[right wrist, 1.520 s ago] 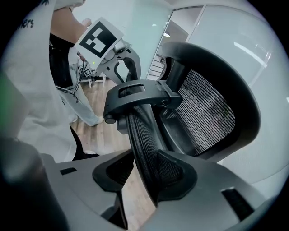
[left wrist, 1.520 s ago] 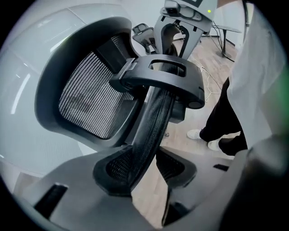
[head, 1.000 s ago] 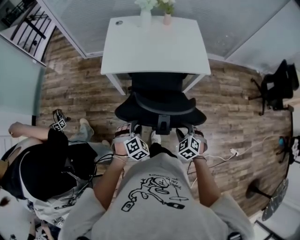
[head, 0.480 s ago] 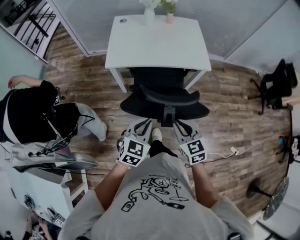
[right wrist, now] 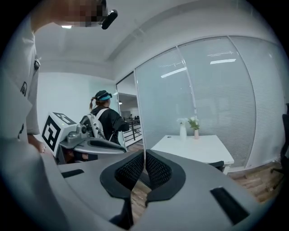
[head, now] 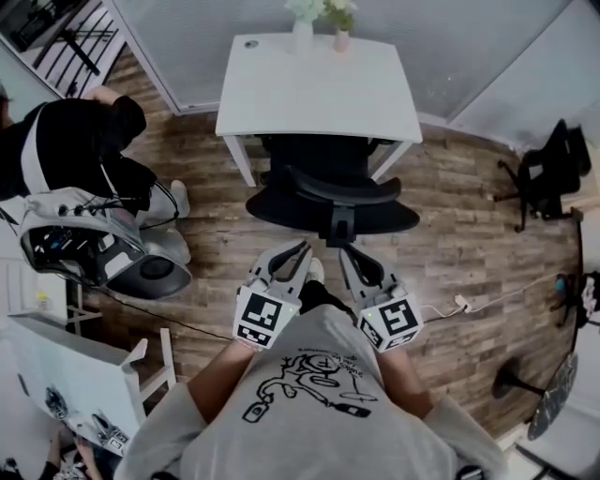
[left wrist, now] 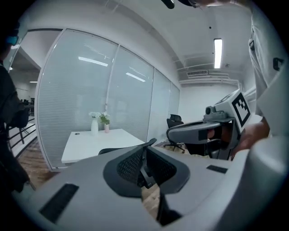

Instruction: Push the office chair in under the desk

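The black office chair (head: 333, 202) stands at the white desk (head: 319, 89), its seat tucked under the desk's front edge and its backrest still outside. In the head view both grippers sit close to my body, a little short of the backrest and not touching it. My left gripper (head: 302, 249) is shut with nothing between its pads. My right gripper (head: 345, 251) has its jaws closing together, also on nothing. The left gripper view shows the left gripper (left wrist: 146, 150) shut, with the desk (left wrist: 97, 140) beyond. The right gripper view shows the right gripper (right wrist: 144, 155) shut.
Two small vases (head: 319, 28) stand at the desk's far edge by a glass wall. A person in black with a backpack (head: 84, 150) stands at the left. A white cabinet (head: 66, 375) is at lower left, a second black chair (head: 553, 173) at right, a cable (head: 469, 302) on the floor.
Both grippers have drawn back from the chair's backrest toward my body and closed. The chair sits slightly further under the desk. The person at the left has walked toward the far left.
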`<state>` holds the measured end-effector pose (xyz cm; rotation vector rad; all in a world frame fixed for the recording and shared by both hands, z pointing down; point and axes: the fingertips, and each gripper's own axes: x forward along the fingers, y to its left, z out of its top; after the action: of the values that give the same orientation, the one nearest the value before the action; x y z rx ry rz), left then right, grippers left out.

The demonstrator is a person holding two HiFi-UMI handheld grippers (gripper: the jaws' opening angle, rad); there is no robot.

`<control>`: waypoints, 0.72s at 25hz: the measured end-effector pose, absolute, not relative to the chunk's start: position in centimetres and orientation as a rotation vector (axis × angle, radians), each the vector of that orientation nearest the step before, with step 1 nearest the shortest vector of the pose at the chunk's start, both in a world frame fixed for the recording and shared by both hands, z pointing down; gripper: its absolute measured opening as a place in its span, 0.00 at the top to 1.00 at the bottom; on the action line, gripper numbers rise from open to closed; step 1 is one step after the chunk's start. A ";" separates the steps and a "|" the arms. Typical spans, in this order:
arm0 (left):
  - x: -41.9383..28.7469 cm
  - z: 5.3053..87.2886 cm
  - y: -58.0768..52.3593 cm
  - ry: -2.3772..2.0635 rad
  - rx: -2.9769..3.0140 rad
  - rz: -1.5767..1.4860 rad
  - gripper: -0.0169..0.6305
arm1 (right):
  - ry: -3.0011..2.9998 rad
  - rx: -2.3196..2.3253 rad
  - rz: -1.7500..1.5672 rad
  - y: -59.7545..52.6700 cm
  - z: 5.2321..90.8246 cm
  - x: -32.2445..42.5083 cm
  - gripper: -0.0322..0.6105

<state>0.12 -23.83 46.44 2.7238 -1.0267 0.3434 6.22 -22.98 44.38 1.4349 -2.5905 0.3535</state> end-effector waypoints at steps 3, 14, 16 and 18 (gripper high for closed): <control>-0.4 46.3 -23.4 -1.024 2.715 0.333 0.93 | -2.587 1.435 0.319 -22.4 44.0 5.7 0.88; -0.8 45.9 -22.6 -1.032 2.716 0.313 0.93 | -2.592 1.449 0.294 -21.4 43.7 5.5 0.88; -0.7 45.9 -22.5 -1.033 2.718 0.312 0.93 | -2.593 1.449 0.299 -21.3 43.8 5.5 0.88; -0.6 45.8 -22.5 -1.034 2.720 0.312 0.93 | -2.594 1.450 0.301 -21.3 43.8 5.5 0.88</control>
<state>-0.57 -22.49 45.84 2.7199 -1.0338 0.3116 5.50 -21.27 43.80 1.4497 -2.5938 0.3011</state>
